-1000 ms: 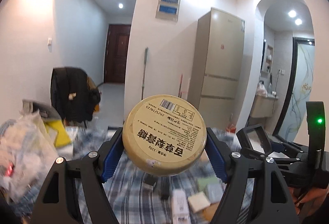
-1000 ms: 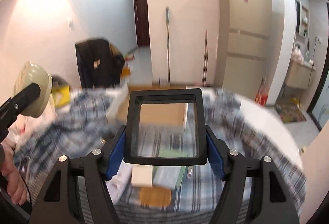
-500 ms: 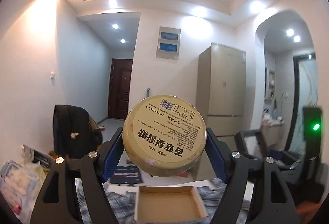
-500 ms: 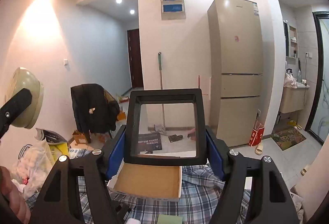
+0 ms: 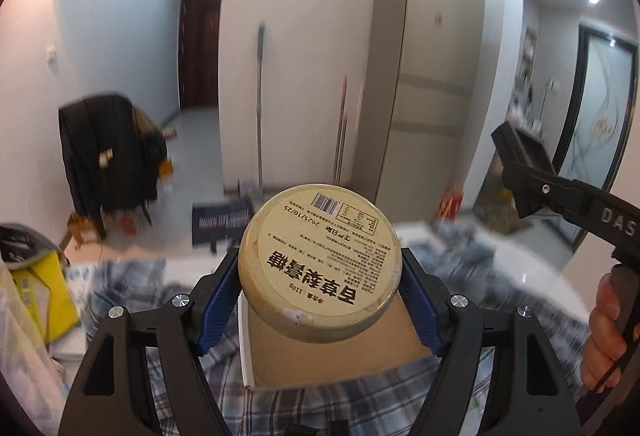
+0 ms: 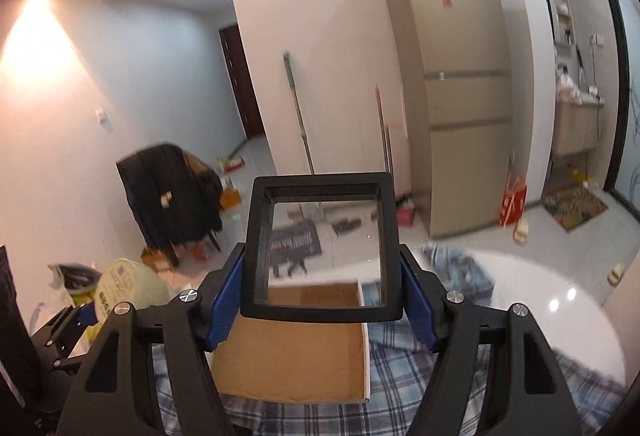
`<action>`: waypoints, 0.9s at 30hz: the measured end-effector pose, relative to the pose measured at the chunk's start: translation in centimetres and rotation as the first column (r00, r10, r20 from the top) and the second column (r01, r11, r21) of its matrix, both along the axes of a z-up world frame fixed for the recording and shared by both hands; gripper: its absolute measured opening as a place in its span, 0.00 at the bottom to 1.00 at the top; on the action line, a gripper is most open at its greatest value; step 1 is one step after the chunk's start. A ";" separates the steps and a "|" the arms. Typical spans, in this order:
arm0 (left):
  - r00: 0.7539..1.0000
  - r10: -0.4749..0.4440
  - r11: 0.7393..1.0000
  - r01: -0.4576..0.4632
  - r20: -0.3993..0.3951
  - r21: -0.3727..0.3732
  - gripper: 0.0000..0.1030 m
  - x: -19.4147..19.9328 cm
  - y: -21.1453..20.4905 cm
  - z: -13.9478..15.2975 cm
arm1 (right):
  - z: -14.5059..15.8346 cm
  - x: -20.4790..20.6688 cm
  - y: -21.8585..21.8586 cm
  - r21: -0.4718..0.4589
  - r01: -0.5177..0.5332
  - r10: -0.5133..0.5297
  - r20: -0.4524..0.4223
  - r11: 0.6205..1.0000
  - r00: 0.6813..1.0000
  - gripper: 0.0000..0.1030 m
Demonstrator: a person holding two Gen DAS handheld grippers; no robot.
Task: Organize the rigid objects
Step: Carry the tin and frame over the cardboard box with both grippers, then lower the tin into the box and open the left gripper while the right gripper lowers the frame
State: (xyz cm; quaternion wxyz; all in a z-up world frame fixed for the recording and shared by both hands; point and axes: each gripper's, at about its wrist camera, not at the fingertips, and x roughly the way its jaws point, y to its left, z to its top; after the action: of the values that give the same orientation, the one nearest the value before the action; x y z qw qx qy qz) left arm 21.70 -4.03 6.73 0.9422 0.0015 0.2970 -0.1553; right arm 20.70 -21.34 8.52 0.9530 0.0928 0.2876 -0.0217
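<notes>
The left fingers (image 5: 216, 300) are clamped on the round tin (image 5: 320, 262), and the right fingers (image 6: 224, 298) are clamped on the black square frame (image 6: 323, 246). We hold both up in the air over the cardboard box (image 6: 296, 364), which sits on the checked cloth (image 6: 420, 380) on the counter (image 6: 560, 300). We think the next job is putting them in the box. We should go down slowly, keep each thing flat, leave room for both, and only let go when it rests on the bottom.
</notes>
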 end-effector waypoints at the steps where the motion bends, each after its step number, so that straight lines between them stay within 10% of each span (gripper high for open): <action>1: 0.999 0.005 1.000 -0.004 -0.038 0.019 0.75 0.9 -0.2 -1.3 | -1.2 0.8 0.1 -0.004 -0.009 0.009 -0.039 1.000 0.999 0.67; 12: 0.949 -0.022 0.995 0.053 -0.313 0.088 0.75 5.3 -2.5 -11.0 | -9.3 4.4 -1.4 -0.020 -0.030 0.024 -0.268 0.999 0.963 0.67; 27: 0.909 -0.006 0.992 0.056 -0.417 0.109 0.75 7.1 -3.5 -14.6 | -10.4 5.1 -1.0 -0.015 -0.045 0.038 -0.310 0.999 0.950 0.67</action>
State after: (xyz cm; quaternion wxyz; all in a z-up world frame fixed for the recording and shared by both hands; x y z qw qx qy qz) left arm 28.77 -7.56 -7.84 0.8529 0.0289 0.4994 -0.1492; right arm 25.82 -22.37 -1.91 0.8973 0.0717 0.4352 -0.0194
